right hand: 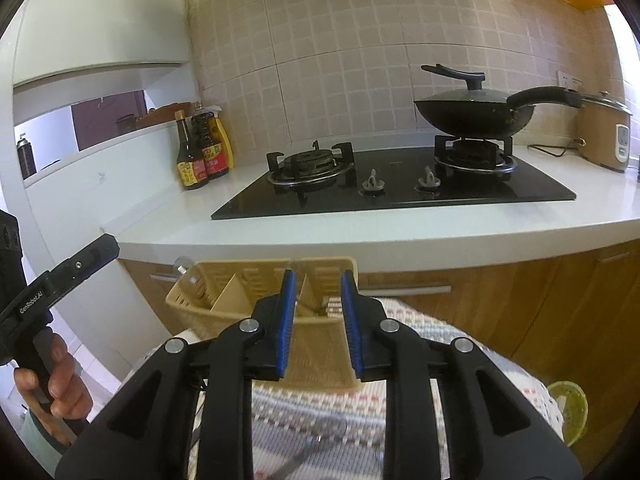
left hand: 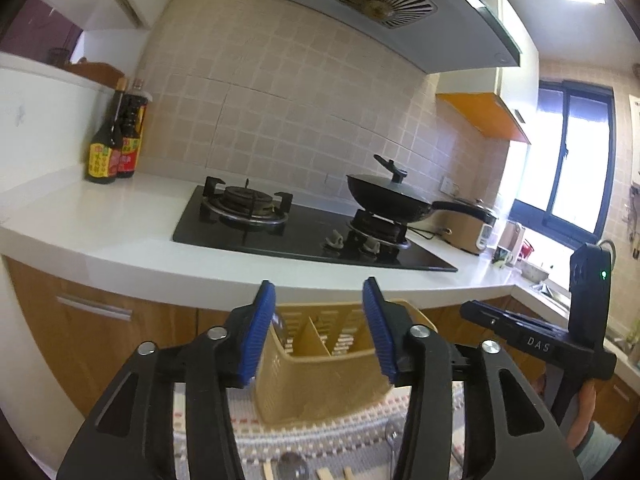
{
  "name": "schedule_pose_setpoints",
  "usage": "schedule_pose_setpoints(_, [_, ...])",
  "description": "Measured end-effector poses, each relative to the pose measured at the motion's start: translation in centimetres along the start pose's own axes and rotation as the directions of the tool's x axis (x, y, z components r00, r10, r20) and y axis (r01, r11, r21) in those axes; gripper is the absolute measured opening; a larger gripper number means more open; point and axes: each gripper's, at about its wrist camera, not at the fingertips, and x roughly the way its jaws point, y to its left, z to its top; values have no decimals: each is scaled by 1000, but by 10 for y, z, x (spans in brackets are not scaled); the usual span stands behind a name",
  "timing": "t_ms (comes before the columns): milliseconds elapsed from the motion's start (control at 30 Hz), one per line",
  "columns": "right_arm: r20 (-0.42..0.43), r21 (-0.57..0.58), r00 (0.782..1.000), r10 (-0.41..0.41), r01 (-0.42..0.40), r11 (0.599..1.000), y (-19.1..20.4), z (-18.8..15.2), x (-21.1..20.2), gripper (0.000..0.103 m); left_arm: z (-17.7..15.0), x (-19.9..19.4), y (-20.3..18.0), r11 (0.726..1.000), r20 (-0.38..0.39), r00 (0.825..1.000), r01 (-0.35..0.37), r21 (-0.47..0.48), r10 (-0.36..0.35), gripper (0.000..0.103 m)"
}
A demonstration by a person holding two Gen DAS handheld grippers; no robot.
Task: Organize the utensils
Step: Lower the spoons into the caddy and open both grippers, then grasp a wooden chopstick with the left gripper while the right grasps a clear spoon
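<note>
Left wrist view: left gripper (left hand: 320,330) with jaws apart, nothing between the pads; tan basket (left hand: 320,384) just beyond, standing on a woven cloth (left hand: 352,432). Spoon (left hand: 294,465) and wooden sticks at bottom edge.

Right wrist view: right gripper (right hand: 318,326) narrowly parted, empty; same basket (right hand: 208,312) behind the fingertips, dividers visible inside.

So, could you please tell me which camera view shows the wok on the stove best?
The right wrist view: the wok sits large and in full side profile, lid knob and long handle both clear. In the left wrist view the wok is smaller and farther off, though still unobstructed.
</note>
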Motion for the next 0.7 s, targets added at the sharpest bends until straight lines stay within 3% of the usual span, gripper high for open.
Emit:
schedule_pose_setpoints(67, [-17,1,1000,-11,11,1000,1,-5,-12,21,-3,-9,-3,1000,-27,1000,-1,15,1,54])
schedule_pose_setpoints(167, [-72,19,996,-43,44,999,-5,-17,-24,29,-14,-14,-5,998,-128,991,-20,54,27,55])
schedule_pose_setpoints(333, [-222,61,973,-56,71,996,-22,-45,-27,34,-49,-6,11,998,-369,928,-31,51,48,55])
schedule_pose_setpoints(433, [-370,52,925,-93,120,991,-29,-69,-17,34,-72,3,21,995,-480,872,-66,79,96,54])
schedule_pose_setpoints(467, [-427,55,900,-85,119,991,-30,-77,-11,34,-81,8,27,994,-528,842,-76,82,108,54])
schedule_pose_setpoints(533, [-534,66,842,-76,131,989,-32,-94,0,34,-92,15,36,993,-583,804,-94,69,116,51])
schedule_pose_setpoints(567, [-559,66,826,-77,137,988,-33,-99,3,34,-97,18,42,994,-606,788,-100,54,112,51])
schedule_pose_setpoints(633, [-627,45,772,-106,171,984,-36,-114,13,34,-106,25,53,995,-649,755,-103,18,90,48])
schedule_pose_setpoints(700, [-657,30,744,-120,184,982,-38,-123,19,34,-113,33,60,995,-690,720,-97,2,72,46])
